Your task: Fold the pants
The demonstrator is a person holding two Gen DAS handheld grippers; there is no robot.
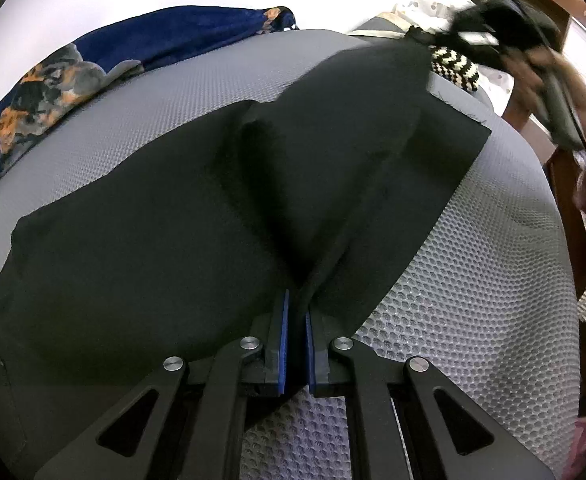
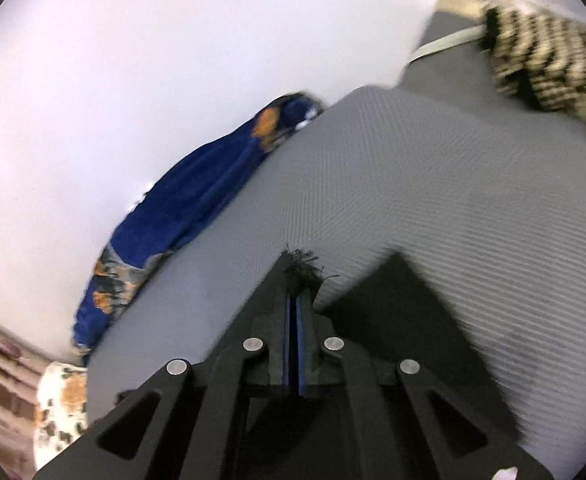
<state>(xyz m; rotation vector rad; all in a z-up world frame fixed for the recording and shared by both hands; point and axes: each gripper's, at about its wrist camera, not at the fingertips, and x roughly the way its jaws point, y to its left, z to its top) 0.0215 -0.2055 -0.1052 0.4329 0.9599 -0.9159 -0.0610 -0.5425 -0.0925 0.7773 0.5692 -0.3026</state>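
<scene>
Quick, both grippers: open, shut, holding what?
Left gripper: shut on the black pants.
Right gripper: shut on a frayed pants edge.

The black pants [image 1: 165, 220] lie spread over the grey mesh-textured bed [image 1: 473, 320], one wide part flat toward nine o'clock, a ridged fold running from six o'clock up toward one o'clock, and a frayed corner [image 2: 303, 268] lifted clear of the surface.
</scene>
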